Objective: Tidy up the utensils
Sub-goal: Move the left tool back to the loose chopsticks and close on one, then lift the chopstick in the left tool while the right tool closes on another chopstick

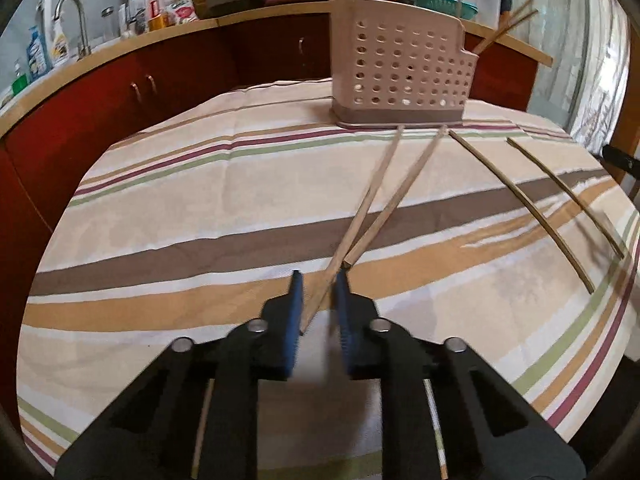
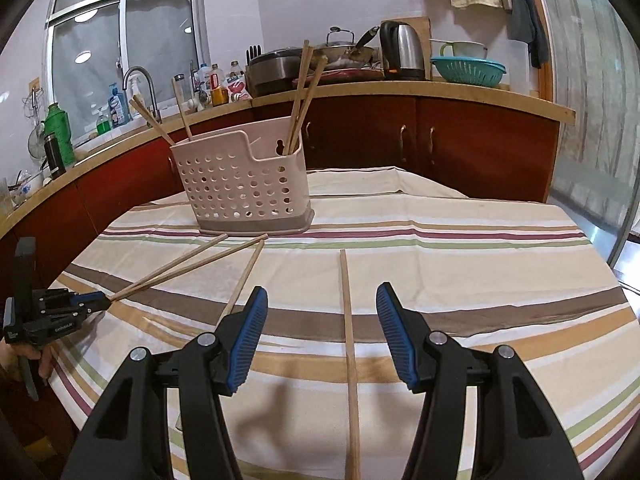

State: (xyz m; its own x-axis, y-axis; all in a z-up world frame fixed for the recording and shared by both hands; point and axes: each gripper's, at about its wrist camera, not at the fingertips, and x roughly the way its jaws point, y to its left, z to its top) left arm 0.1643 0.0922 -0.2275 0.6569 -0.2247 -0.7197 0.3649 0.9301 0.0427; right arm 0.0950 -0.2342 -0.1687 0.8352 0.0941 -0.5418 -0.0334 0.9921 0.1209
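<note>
**A:** Right, nearest first. On my right gripper (image 2: pixel 322 296) the jaws are spread wide with nothing in them. One stick (image 2: pixel 348 340) lies flat on the counter (image 2: pixel 480 272) in the gap, closer to the right-hand jaw.

**B:** Which way does it run?

**A:** Almost straight away from me, along the line the jaws point. Its far end aims toward the holder (image 2: pixel 240 184), so the jaws straddle it across its width. I judge I'd only need to drop and squeeze, with no wrist roll.

**B:** And your left?

**A:** The left gripper (image 1: pixel 318 280) is tipped down at the cloth, its jaws drawn in on the near end of the crossed pair (image 1: pixel 362 208). One stick of the pair is clearly pinched between the pads. The other ends right at the tip of the right-hand pad, and I cannot tell whether it is caught too.

**B:** Where does that pair point?

**A:** Up and away, slanting rightward, with its far tips touching or just short of the holder's base. So the left hand is the one engaged, and the right hangs over its stick.

**B:** Anything else nearby?

**A:** A loose stick (image 2: pixel 244 276) lies just outside my right gripper's left-hand jaw, angled toward the holder. Farther off, the holder stands upright at the back of the counter, with sticks (image 2: pixel 300 100) already leaning in it.
</note>
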